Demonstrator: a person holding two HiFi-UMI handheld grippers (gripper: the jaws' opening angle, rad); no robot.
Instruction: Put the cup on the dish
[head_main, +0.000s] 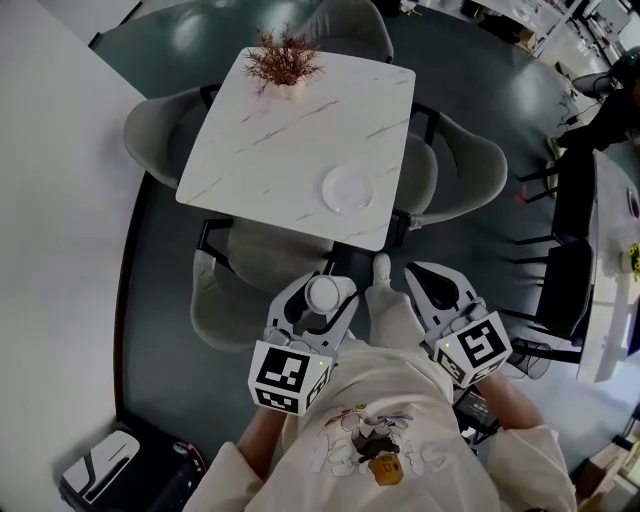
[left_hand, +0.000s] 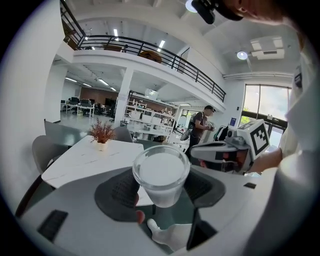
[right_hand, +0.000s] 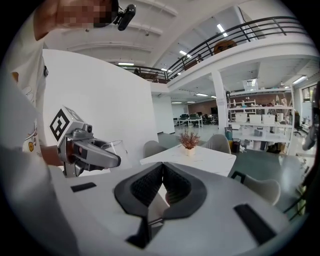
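Cup (head_main: 322, 293) is sitting upright between the jaws of the left gripper (head_main: 318, 308), low in the middle of the head view, and the jaws are clamping its sides. In the left gripper view the clear cup (left_hand: 161, 175) is filling the centre of the frame with its rim facing the camera. One of the dark pads (left_hand: 120, 192) is pressing against it on each side.

The right gripper (head_main: 436, 287) is hanging just right of centre in the head view, beside the left one and apart from it. In the right gripper view its jaws (right_hand: 162, 186) are lying shut together with nothing between them.

The dish (head_main: 347, 189), round and white, is lying on the white marble table (head_main: 270, 140) near that table's lower right edge, above the cup in the frame and well apart from it. A small reddish plant (head_main: 283, 62) is standing at the table's top edge. Grey chairs (head_main: 160, 140) are standing around the table, and the person's pale shoe (head_main: 381, 268) is showing between the two grippers
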